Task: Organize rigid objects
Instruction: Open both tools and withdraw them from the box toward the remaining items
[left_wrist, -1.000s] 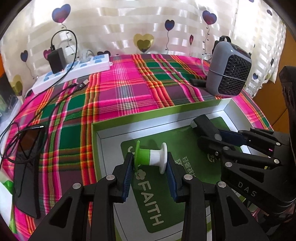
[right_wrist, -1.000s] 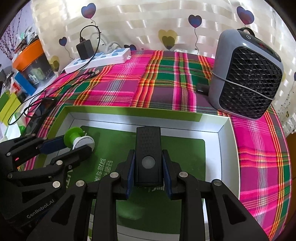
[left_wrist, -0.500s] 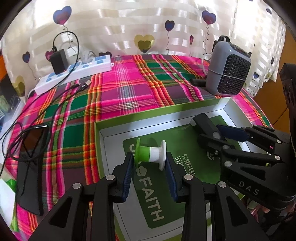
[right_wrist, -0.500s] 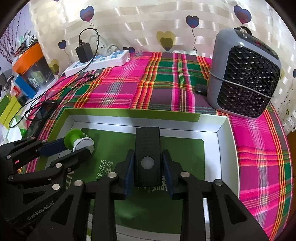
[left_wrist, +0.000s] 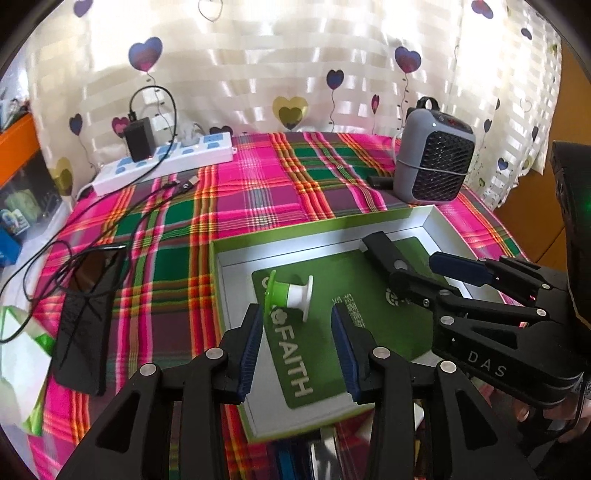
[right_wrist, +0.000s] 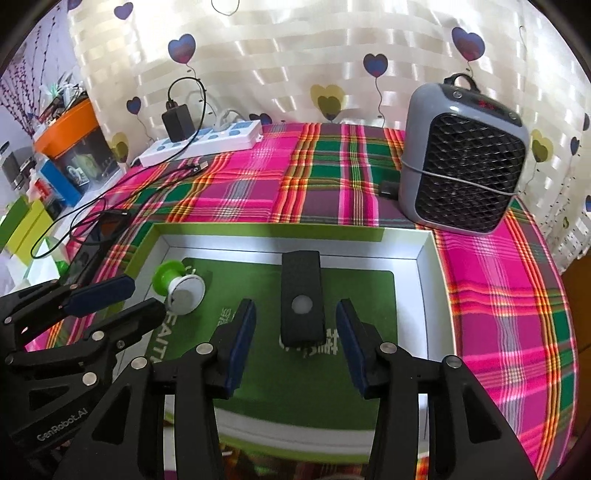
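A green-and-white spool (left_wrist: 290, 293) lies on its side on the green card inside the shallow box (left_wrist: 321, 229). My left gripper (left_wrist: 297, 325) sits just behind it, jaws opening, with both blue pads clear of the spool's ends. A black remote (right_wrist: 301, 295) with a white button lies flat on the same card. My right gripper (right_wrist: 295, 317) straddles its near end, jaws opening, with a gap on each side. Across views I see the spool (right_wrist: 181, 284), the left gripper (right_wrist: 136, 299), the remote (left_wrist: 380, 247) and the right gripper (left_wrist: 417, 266).
A grey fan heater (right_wrist: 461, 158) stands on the plaid cloth behind the box's right corner. A white power strip (left_wrist: 166, 162) with a black adapter lies at the back left. A black phone (left_wrist: 85, 325) and loose cables lie left of the box. An orange-lidded container (right_wrist: 66, 125) sits far left.
Both grippers have let go: the left pads have spread off the spool, the right pads off the remote. Both have drawn back and up a little, leaving the objects in the box.
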